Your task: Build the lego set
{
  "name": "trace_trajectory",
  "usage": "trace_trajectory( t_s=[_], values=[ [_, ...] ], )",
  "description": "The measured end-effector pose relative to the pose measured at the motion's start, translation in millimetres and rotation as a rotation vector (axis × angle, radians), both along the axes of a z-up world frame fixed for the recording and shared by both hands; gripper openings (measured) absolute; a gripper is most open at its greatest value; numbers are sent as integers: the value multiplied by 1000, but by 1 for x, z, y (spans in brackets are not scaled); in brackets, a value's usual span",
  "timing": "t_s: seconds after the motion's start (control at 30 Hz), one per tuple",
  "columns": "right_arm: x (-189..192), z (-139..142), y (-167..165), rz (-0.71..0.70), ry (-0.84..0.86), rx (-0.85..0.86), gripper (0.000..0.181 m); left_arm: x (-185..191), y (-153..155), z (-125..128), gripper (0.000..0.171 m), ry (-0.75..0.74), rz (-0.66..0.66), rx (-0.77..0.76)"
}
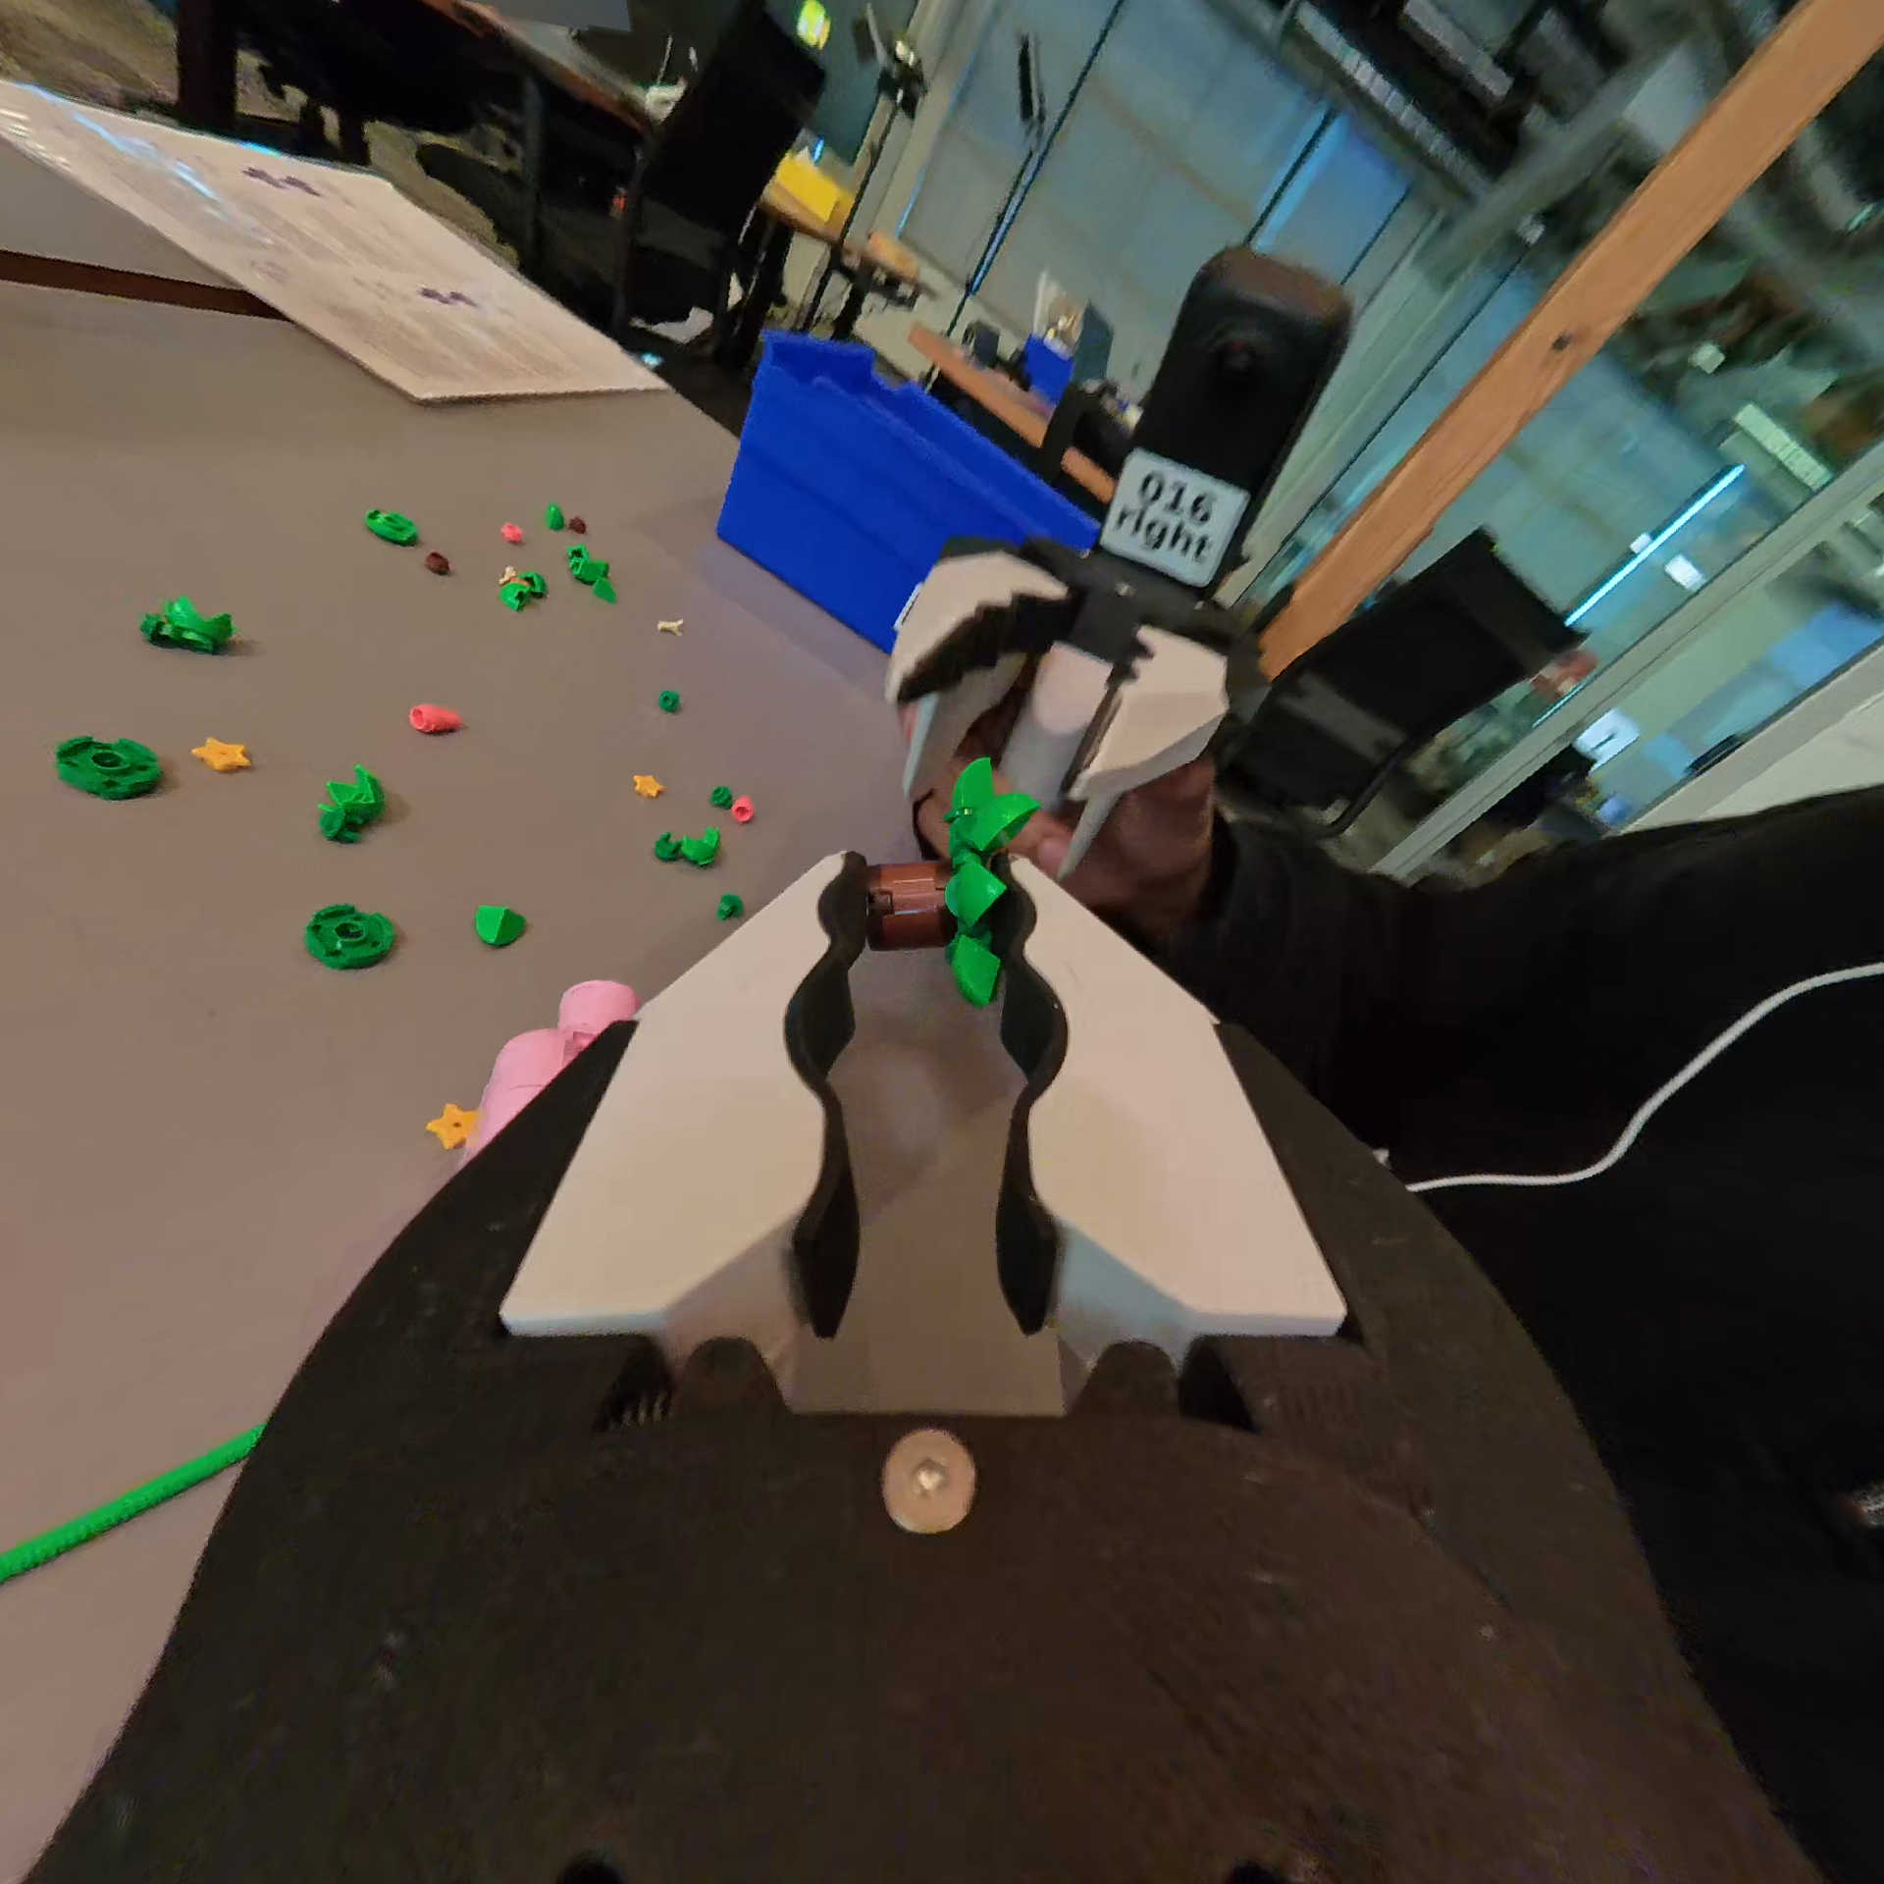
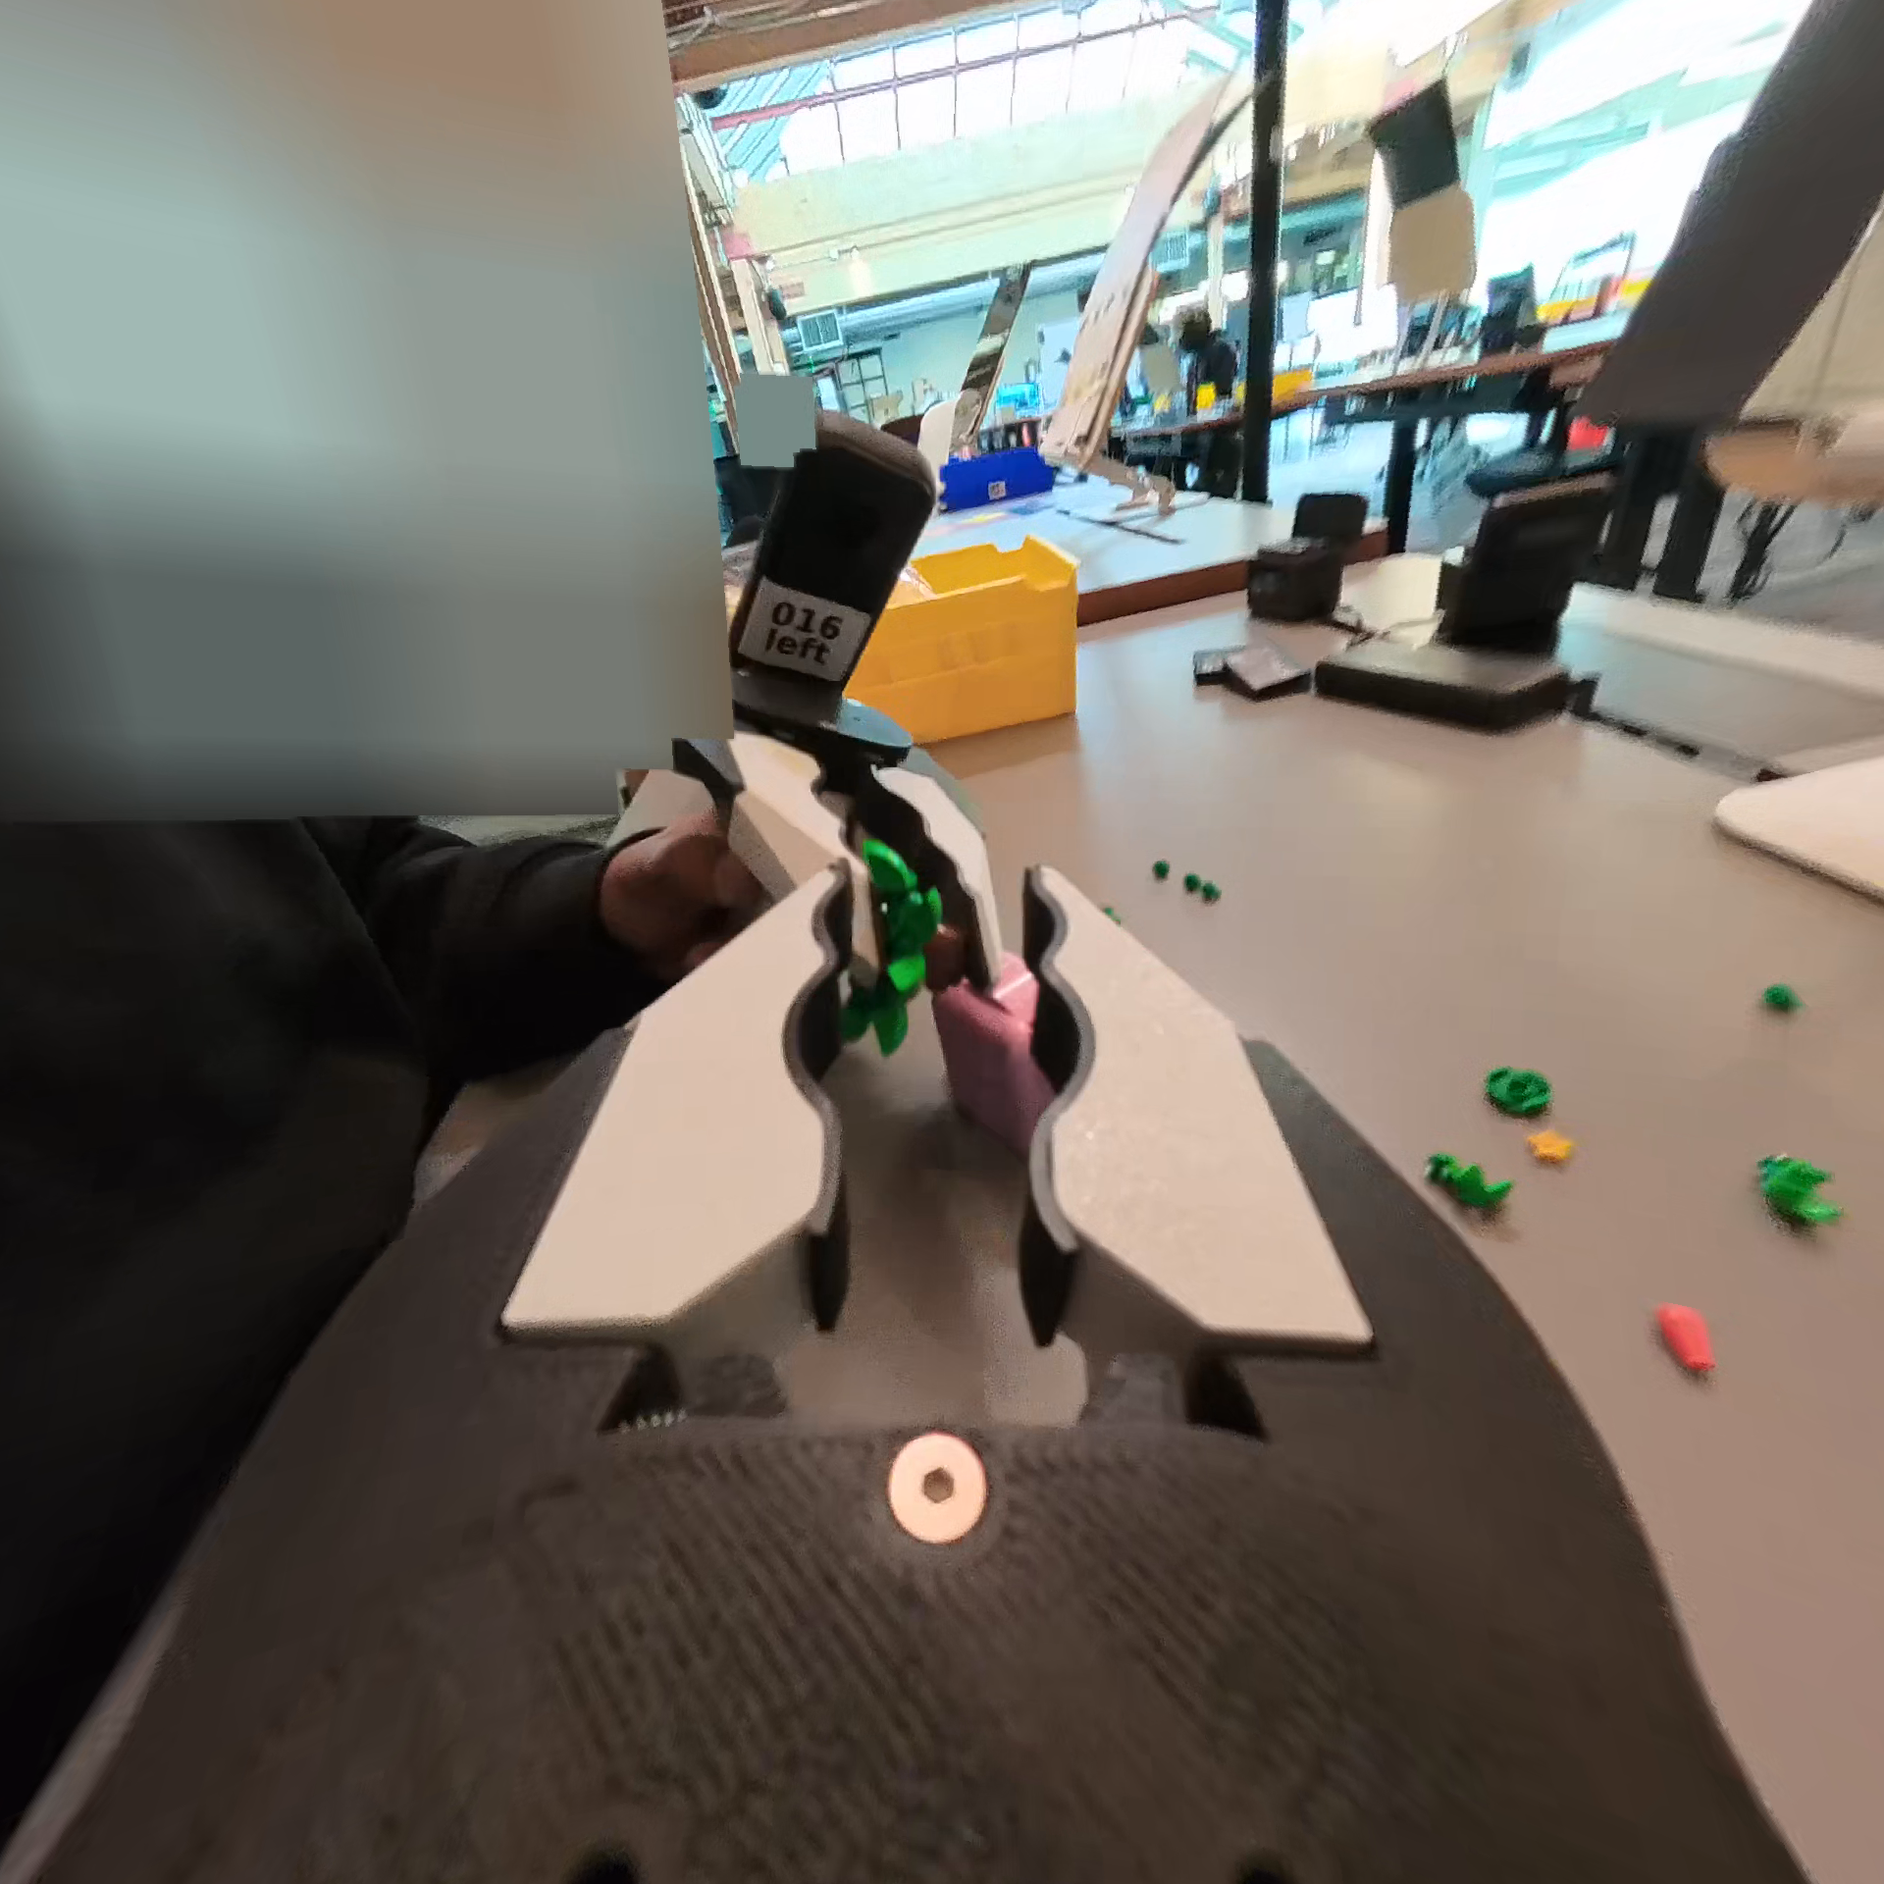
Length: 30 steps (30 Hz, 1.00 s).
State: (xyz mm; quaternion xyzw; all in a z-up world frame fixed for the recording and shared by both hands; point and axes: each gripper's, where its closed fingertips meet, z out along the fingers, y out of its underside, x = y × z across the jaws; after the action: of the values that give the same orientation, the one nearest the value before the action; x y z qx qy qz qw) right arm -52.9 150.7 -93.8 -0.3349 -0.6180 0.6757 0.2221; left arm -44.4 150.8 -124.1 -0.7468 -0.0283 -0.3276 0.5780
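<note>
My left gripper (image 1: 933, 885) is shut on a small brown cylinder (image 1: 902, 907) with bright green leaf pieces (image 1: 977, 889) stuck on its right end, held above the grey table (image 1: 255, 1121). My right gripper (image 1: 994, 816) hangs just beyond it, open, with its fingertips at the topmost leaf. In the right wrist view the right gripper (image 2: 938, 907) is open and empty. The left gripper (image 2: 923, 958) with the leaves (image 2: 897, 969) sits right in front of its tips. A pink piece (image 2: 994, 1060) lies on the table below; it also shows in the left wrist view (image 1: 566, 1040).
Loose pieces lie scattered on the table to the left: green round plates (image 1: 107, 765), leaf clusters (image 1: 352, 805), yellow stars (image 1: 221, 754), a pink-red piece (image 1: 435, 719). An instruction sheet (image 1: 336, 265), a blue bin (image 1: 867, 489) and a yellow bin (image 2: 969, 642) stand farther back. A green cord (image 1: 122, 1499) lies near. The grippers are tip to tip, or close to it.
</note>
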Motion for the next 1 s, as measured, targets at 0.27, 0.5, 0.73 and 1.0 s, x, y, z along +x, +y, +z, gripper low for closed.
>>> trace_trajectory(
  t_s=[0.27,0.5,0.73,1.0],
  values=[
    [18,-15,-30,82,133,359,16,20,1,-12,20,181,-54,-33],
    [20,-13,-27,70,157,393,9,24,-1,-11,20,250,-73,-7],
    [29,-16,-31,155,119,370,5,28,-2,-13,20,353,-81,9],
    [31,-13,-30,227,4,199,4,33,-3,-13,20,396,-92,22]
  ],
)
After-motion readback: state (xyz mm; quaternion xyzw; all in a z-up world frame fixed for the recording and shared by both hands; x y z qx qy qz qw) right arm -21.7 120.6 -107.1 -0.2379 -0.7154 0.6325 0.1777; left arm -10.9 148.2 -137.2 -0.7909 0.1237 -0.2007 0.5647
